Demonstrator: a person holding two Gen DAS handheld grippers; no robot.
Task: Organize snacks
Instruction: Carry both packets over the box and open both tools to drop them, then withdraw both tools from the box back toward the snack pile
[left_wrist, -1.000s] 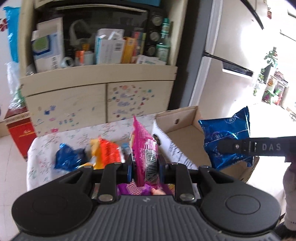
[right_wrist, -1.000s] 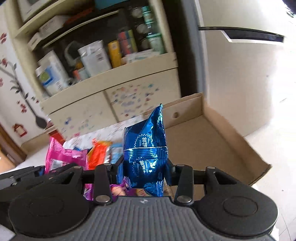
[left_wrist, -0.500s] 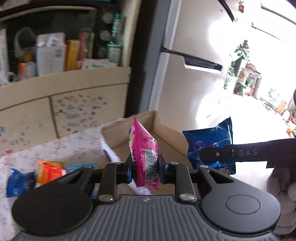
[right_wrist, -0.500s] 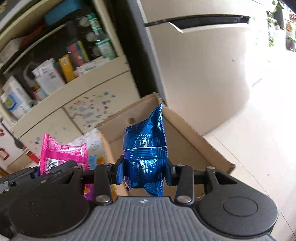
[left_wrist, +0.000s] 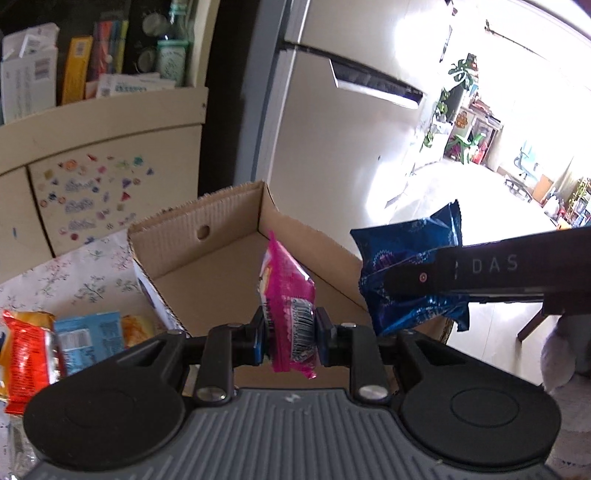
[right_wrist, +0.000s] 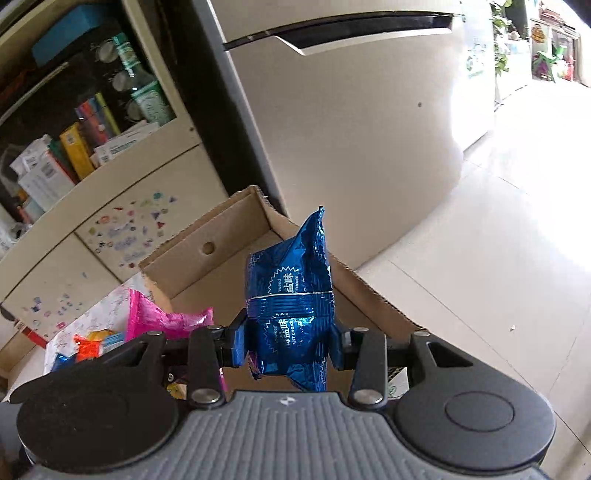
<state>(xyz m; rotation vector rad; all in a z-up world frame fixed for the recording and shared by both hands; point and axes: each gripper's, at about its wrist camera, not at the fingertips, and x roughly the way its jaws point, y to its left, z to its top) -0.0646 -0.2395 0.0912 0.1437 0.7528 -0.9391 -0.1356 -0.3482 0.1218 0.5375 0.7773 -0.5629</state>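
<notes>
My left gripper is shut on a pink snack packet, held upright over the open cardboard box. My right gripper is shut on a shiny blue snack packet, also above the box. In the left wrist view the right gripper's finger crosses in from the right with the blue packet over the box's right wall. The pink packet shows at the left in the right wrist view. No snack is visible on the box floor.
Red-orange and light blue snack packets lie on a flowery cloth left of the box. Behind stand a cream cabinet with cluttered shelves and a fridge. Pale floor lies to the right.
Both grippers have swung right, from over the cloth with loose snacks to over the cardboard box, each keeping its packet. The box now fills the middle of both views.
</notes>
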